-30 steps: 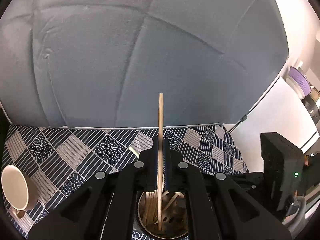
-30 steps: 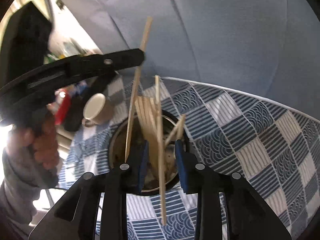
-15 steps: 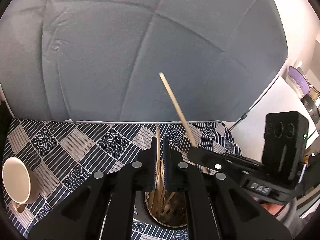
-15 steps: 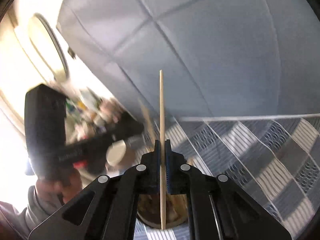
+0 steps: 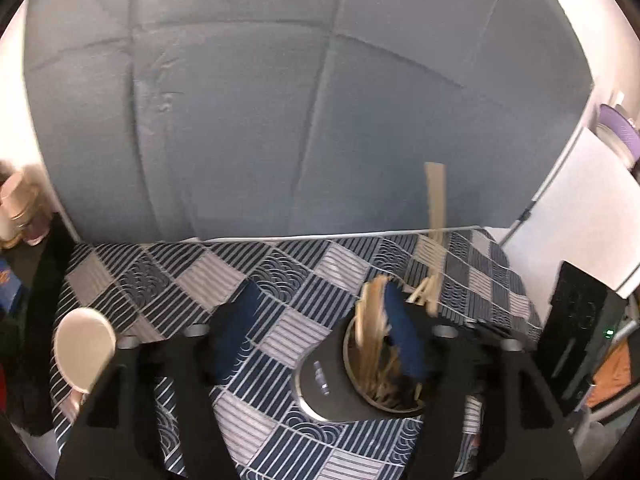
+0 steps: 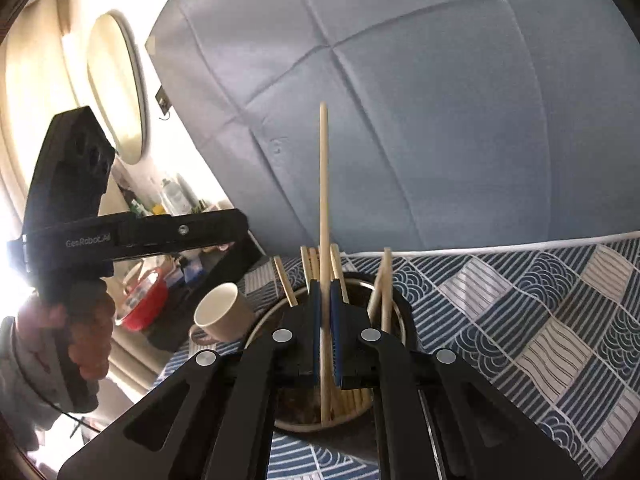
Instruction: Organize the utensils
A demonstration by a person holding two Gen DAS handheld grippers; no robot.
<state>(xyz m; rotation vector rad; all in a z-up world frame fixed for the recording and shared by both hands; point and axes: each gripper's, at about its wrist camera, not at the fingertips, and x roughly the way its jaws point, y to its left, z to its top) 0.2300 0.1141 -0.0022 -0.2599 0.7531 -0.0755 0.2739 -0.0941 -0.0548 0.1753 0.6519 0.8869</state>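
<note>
From your left wrist camera, your left gripper (image 5: 320,332) stands wide apart and holds nothing — its blue pads (image 5: 236,320) straddle the patterned tablecloth (image 5: 168,280). The round holder (image 5: 376,380) sits by the right pad, full of blurred chopsticks (image 5: 372,340), with a cream cup (image 5: 84,348) off to the left.

Over to your right wrist camera: your right gripper (image 6: 325,336) is pinched tight on one upright chopstick (image 6: 324,184) — its lower end is down in the holder (image 6: 260,332), among the others.
</note>
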